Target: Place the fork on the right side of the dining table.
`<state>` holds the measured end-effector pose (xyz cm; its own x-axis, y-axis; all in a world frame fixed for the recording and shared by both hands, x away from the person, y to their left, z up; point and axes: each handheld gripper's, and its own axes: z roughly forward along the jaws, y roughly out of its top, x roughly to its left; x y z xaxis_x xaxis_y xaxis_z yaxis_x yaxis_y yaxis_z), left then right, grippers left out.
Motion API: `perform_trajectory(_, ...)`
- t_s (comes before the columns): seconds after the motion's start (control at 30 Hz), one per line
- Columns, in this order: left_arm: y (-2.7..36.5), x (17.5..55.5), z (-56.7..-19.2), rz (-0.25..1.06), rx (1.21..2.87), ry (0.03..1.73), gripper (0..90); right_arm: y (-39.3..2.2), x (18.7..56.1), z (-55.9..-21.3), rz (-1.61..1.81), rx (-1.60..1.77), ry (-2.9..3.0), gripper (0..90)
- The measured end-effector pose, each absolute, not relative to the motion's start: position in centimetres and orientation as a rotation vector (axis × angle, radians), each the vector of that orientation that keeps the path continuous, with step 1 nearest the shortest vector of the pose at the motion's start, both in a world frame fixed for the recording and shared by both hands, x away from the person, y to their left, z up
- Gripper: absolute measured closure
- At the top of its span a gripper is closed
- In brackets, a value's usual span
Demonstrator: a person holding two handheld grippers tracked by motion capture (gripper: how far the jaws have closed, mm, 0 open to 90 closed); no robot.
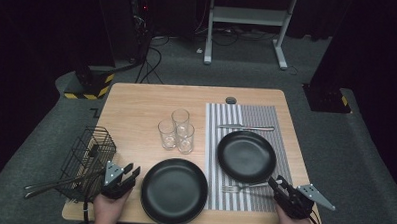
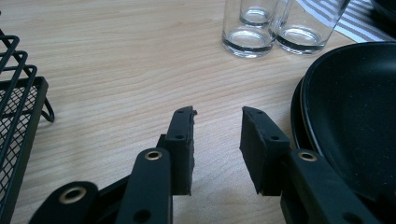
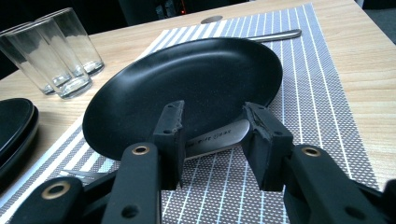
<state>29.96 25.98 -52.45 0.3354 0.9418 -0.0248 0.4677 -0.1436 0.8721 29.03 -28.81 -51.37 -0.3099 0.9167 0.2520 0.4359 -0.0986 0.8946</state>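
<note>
High view: your left gripper point(image 1: 133, 172) sits at the counter's point(image 1: 137, 102) near edge, between the black wire basket point(image 1: 87, 158) & the round black plate point(image 1: 174, 191). Your right gripper point(image 1: 274, 184) is at the near right, over the grey striped placemat point(image 1: 256, 116), jaw tips at the handle end of the silver metal fork point(image 1: 244, 187). That fork lies on the mat just in front of the second black plate point(image 1: 246, 156). Three clear glasses point(image 1: 177, 130) stand mid-counter; a silver knife point(image 1: 246, 127) lies behind the mat's plate.

Left gripper view: left gripper point(image 2: 217, 121) jaws apart w/ nothing between, bare wood under them, black plate just right.

Right gripper view: right gripper point(image 3: 215, 122) jaws apart, straddling the fork handle point(image 3: 219, 138); pads not pressing on it. Handle end lies under the plate's rim.
</note>
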Motion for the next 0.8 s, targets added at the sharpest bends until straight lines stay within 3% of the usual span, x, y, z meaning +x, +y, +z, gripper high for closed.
perform_trajectory(0.8,25.96,29.96,-52.46,0.709,1.758,1.261,64.9,-29.17,29.32,-51.57,1.373,1.503,1.712,59.6)
